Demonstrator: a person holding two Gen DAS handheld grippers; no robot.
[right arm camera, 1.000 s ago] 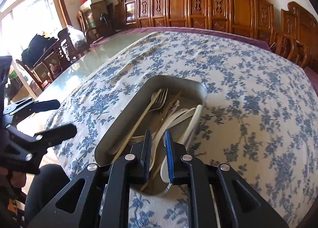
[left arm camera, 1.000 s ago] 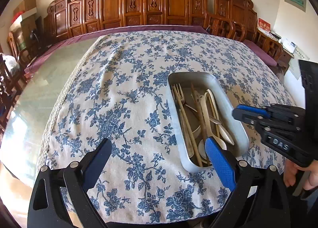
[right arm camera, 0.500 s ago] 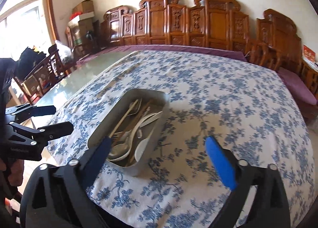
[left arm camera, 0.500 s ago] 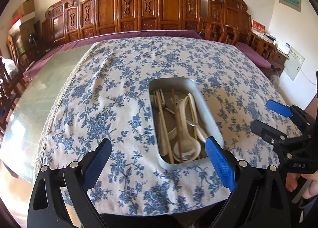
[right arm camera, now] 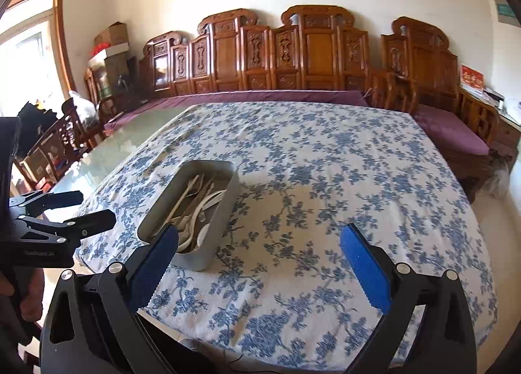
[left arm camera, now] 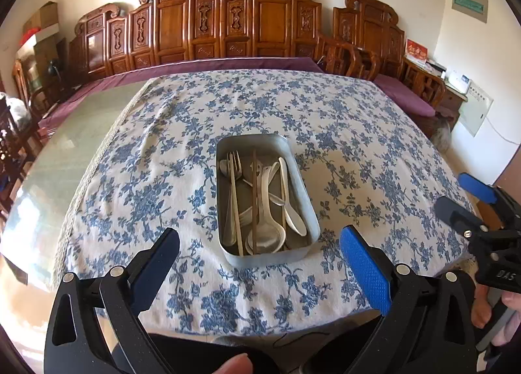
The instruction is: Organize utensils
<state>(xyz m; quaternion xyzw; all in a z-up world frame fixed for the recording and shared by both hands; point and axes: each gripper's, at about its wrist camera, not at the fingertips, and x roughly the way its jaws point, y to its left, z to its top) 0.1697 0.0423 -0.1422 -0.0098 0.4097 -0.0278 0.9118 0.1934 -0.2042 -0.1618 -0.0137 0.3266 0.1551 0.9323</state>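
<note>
Partly overlapped utensils (left arm camera: 260, 201) jumbled in metal tray (left arm camera: 311, 211), left gripper (left arm camera: 260, 250) and right gripper (right arm camera: 259, 243) fingers wide, empty.

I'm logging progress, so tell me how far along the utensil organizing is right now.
Done: the spoons, fork and chopsticks all lie in the metal tray, with no utensil visible on the floral tablecloth. In hand: nothing; the left gripper and right gripper are both open and empty, held near the table's front edge. Left: apparently little, though the pieces lie mixed and crossed rather than grouped by type.
</note>
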